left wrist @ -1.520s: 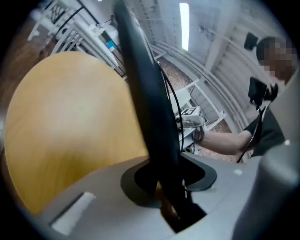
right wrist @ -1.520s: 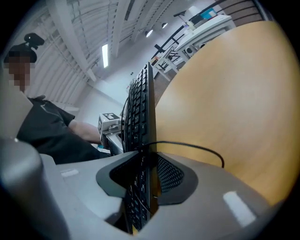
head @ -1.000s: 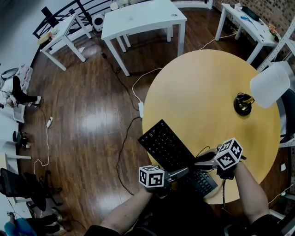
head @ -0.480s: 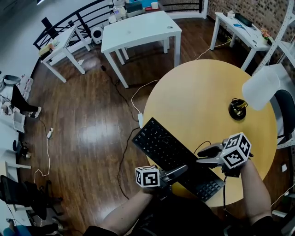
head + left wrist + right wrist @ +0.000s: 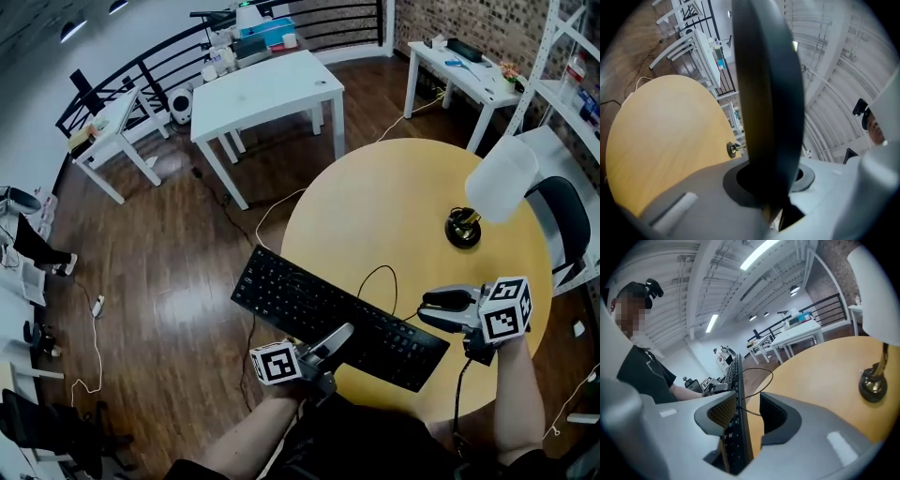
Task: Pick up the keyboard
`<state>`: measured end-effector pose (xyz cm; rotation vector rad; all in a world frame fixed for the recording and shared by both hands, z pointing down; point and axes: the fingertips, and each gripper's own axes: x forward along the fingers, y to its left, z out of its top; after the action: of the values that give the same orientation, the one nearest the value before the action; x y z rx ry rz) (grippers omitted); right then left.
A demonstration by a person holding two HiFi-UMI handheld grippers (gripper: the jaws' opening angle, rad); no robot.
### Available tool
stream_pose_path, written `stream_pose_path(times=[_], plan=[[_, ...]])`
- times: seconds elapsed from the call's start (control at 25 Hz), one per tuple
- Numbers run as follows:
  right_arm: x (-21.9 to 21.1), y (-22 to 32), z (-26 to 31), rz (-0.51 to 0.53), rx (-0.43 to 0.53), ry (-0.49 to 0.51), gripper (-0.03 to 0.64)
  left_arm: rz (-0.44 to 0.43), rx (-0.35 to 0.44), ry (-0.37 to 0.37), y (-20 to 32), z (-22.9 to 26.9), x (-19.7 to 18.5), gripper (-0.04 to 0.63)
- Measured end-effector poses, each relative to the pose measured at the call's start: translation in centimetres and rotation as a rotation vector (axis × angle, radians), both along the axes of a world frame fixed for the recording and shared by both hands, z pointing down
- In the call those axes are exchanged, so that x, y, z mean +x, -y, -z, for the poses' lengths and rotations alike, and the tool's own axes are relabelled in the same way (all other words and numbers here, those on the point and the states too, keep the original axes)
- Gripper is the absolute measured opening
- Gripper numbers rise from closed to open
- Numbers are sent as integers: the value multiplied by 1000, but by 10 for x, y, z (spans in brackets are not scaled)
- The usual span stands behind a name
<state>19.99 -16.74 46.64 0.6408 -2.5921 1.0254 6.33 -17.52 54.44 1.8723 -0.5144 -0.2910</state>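
Between the left gripper's (image 5: 339, 336) jaws sits the near long edge of the keyboard (image 5: 328, 314), and they're clamped right onto it: the black slab fills the gap edge-on in the left gripper view. Over at the right gripper (image 5: 437, 309), the keyboard's short end stands between the jaws too, but those jaws have just been opening. One pad lies close against the key face, and the other stands clear, with the yellow table (image 5: 403, 197) showing through the gap. So the weight looks to rest on the left hand alone. From the right jaws the long axis runs straight out toward the left gripper and past the table's rim, with the cable (image 5: 378, 268) looping off the far edge. The left hand grips nearer the middle and the right is out at the end. My call is that the right must bite again or the board may swing.
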Motion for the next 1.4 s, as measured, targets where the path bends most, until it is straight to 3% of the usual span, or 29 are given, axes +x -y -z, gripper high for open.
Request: stream_pose_path(times=[0.28,0.56,0.8,0.88,1.0,1.24,1.4], plan=[[21,-11,25,-198,64,8,155,70,-21,-39,8,18,-13,302],[41,-21,49,-353,164,18,109,78,35,-162,20,63,-12,302],[62,-23,67,-536,254,21,4,101,99,-158,34,92,-20,302],[65,-25,77,-574,289,51,2,114,118,-159,36,104,-22,302],[68,-28,81,-615,327,20,2,118,151,-155,36,121,-24,302],[74,-37,83,-694,334,6,2,134,220,-143,29,150,-21,304],[83,-44,82,-735,332,9,1,131,216,-171,23,157,-16,303]])
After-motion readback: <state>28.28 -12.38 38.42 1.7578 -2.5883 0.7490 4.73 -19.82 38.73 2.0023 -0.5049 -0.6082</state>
